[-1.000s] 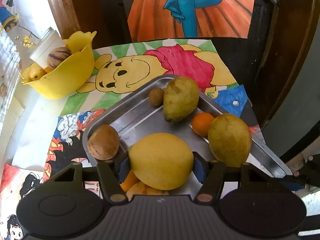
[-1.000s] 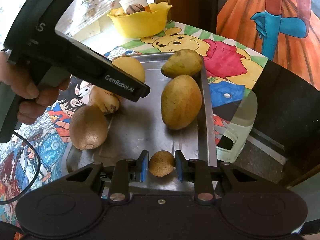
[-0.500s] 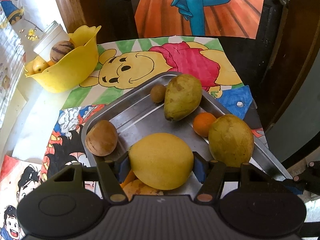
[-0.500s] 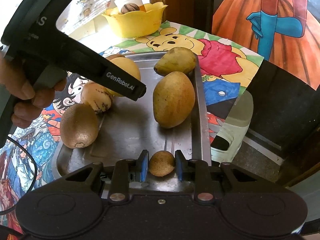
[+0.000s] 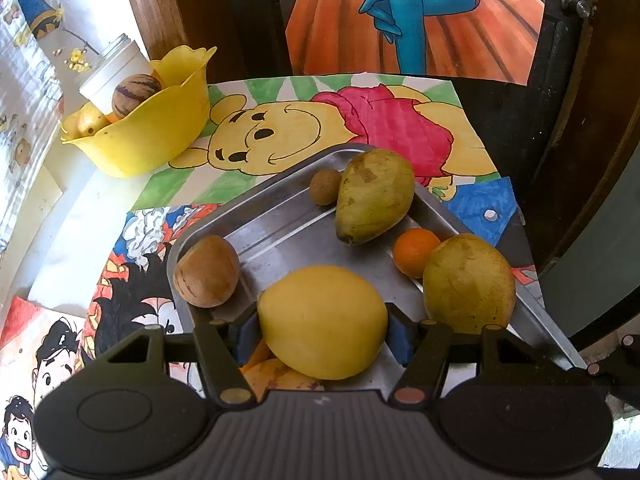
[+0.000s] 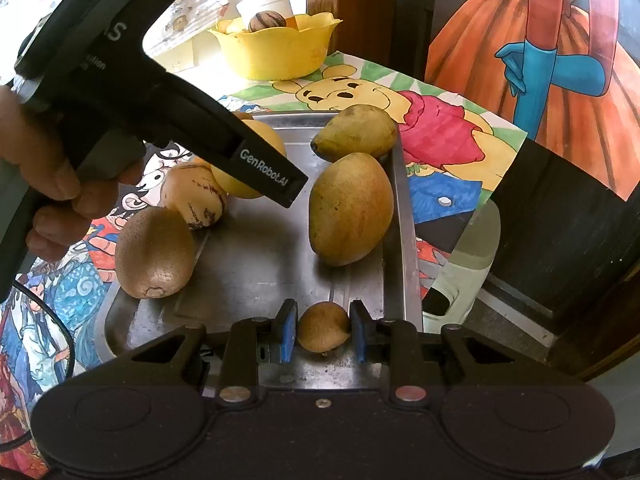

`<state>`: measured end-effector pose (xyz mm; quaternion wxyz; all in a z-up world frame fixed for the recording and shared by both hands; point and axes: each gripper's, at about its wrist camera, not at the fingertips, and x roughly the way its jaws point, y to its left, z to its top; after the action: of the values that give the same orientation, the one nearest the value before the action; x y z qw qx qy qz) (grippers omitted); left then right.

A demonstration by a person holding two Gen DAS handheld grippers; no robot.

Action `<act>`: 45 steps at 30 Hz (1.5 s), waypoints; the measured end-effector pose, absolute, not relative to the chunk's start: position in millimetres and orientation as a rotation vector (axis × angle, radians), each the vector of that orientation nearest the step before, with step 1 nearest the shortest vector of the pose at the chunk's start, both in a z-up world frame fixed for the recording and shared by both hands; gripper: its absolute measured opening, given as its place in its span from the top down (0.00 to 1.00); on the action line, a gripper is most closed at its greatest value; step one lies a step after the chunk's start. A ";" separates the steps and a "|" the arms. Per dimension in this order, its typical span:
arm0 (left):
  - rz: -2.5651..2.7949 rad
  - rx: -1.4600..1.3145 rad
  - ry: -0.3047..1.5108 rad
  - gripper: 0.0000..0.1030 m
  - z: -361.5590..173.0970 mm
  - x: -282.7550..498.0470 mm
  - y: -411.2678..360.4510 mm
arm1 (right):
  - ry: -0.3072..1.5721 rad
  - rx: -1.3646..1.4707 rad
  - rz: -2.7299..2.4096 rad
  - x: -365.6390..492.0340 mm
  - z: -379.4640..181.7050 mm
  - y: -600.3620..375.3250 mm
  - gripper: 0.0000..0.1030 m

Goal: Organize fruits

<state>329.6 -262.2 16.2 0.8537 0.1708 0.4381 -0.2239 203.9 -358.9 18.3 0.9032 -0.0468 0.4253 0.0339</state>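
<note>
compared with a second ago almost nothing differs: the fruits lie where they did and both my grips are unchanged; only the view of the table has shifted a little in my left camera.

my left gripper (image 5: 322, 326) holds a big yellow fruit (image 5: 322, 320) at a middling width, both pads against its sides, near the front edge of the metal tray (image 5: 280, 236). my right gripper (image 6: 323, 330) is nearly closed on a small brown fruit (image 6: 323, 328) at the tray's near edge in its own view, close to the right rim. my hand (image 6: 44, 184) grips the handle of the left tool.

counted in the left view: two green-yellow mangoes (image 5: 374, 196), one by the far corner and one at the right edge; one small orange (image 5: 414, 251) between them; one striped tan fruit (image 5: 206, 271) at the left corner; one small brown fruit by the far mango. the right view adds one large brown fruit (image 6: 154, 252) on the tray's left edge. one yellow bowl (image 5: 148, 136) stands beyond the tray's far left corner, holding a few fruits i cannot count.
</note>
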 end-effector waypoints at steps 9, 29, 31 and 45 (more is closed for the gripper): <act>-0.463 0.337 0.934 0.37 13.6 328.4 -260.2 | 0.871 -0.129 0.071 202.7 15.1 -356.1 0.70; -0.455 0.292 0.939 0.35 17.6 324.7 -252.8 | 0.849 -0.141 0.106 204.8 12.3 -355.9 0.66; -0.454 0.280 0.936 0.34 19.3 323.7 -252.1 | 0.847 -0.144 0.112 205.0 11.8 -356.6 0.63; -0.430 0.201 0.935 0.25 32.0 318.8 -244.6 | 0.834 -0.144 0.130 206.4 9.9 -360.7 0.46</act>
<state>318.8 -244.6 32.0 0.8656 0.0957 0.4465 -0.2052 206.4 -360.7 9.9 0.9097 -0.0700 0.4043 0.0631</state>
